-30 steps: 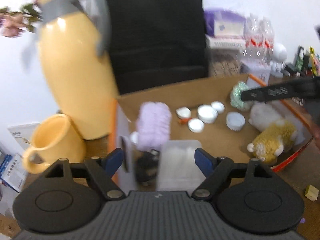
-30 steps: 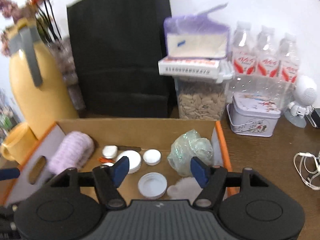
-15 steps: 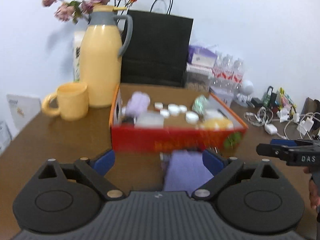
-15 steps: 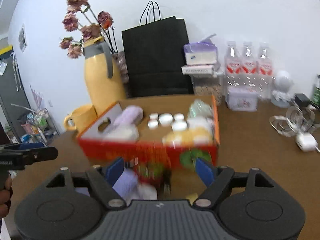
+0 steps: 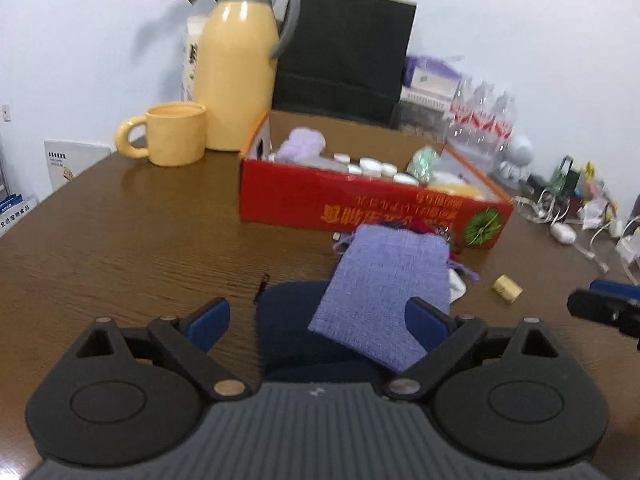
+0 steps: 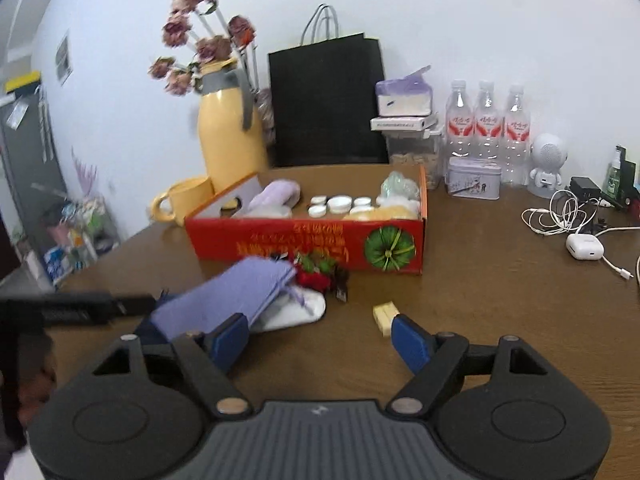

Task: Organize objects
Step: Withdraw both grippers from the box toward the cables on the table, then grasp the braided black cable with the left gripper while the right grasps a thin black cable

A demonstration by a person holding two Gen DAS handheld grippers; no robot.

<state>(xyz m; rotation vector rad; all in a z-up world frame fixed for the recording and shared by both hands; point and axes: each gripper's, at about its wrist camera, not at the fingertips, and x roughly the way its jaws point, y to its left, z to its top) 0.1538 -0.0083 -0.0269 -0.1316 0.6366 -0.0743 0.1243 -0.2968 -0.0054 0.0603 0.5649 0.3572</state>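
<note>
Left wrist view: both grippers have pulled back from the red cardboard box (image 5: 372, 208). The left gripper (image 5: 320, 316), fingers apart, hovers over a lilac woven pouch (image 5: 384, 292) before the box; the right gripper (image 6: 320, 336), also parted, holds nothing, ready for another pickup.

My left gripper (image 5: 318, 322) hangs over the brown desk (image 5: 132, 248) with its blue pads spread wide and nothing pinched between them. The red box (image 5: 360, 206) is my landmark. Just in front of it a lilac cloth pouch (image 5: 384, 292) lies tilted across a dark blue cloth (image 5: 288, 320), reaching down between my fingers. Beside the pouch, toward the box's pumpkin-print corner, sits a small yellow block (image 5: 507, 289). Behind the box's left end stand a yellow mug (image 5: 172, 134) and a yellow jug (image 5: 236, 64); a black paper bag (image 5: 344, 52) stands behind the box. My right gripper (image 5: 604, 306) pokes in at the far right edge.
</note>
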